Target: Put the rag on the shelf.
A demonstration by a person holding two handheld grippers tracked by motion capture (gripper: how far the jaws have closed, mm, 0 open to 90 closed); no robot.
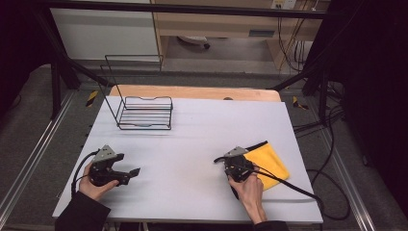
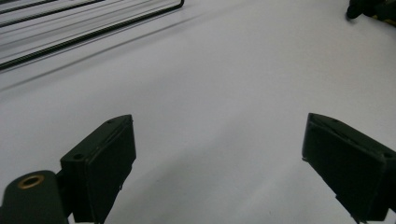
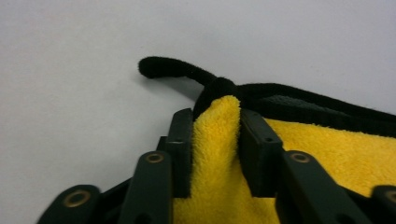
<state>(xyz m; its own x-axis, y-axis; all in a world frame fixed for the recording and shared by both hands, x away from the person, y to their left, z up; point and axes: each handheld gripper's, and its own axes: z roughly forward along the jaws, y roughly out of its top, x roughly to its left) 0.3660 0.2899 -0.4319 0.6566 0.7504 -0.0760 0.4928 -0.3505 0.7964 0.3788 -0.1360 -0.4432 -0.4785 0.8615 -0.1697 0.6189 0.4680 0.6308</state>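
Note:
A yellow cloth (image 1: 270,163) with a black border lies on the white table (image 1: 202,134) at the right. My right gripper (image 1: 240,162) sits at its near left corner. In the right gripper view the jaws of that gripper (image 3: 215,126) pinch a raised fold of the yellow cloth (image 3: 327,154), with a black loop sticking out beyond the tips. My left gripper (image 1: 131,175) rests low over the table at the front left. Its jaws stand wide apart in the left gripper view (image 2: 219,158), with only bare table between them.
A black wire rack (image 1: 144,113) with a tall wire back stands at the far left of the table; its lower bars (image 2: 88,28) show ahead of the left gripper. A black cable (image 1: 288,185) trails from the right gripper across the cloth.

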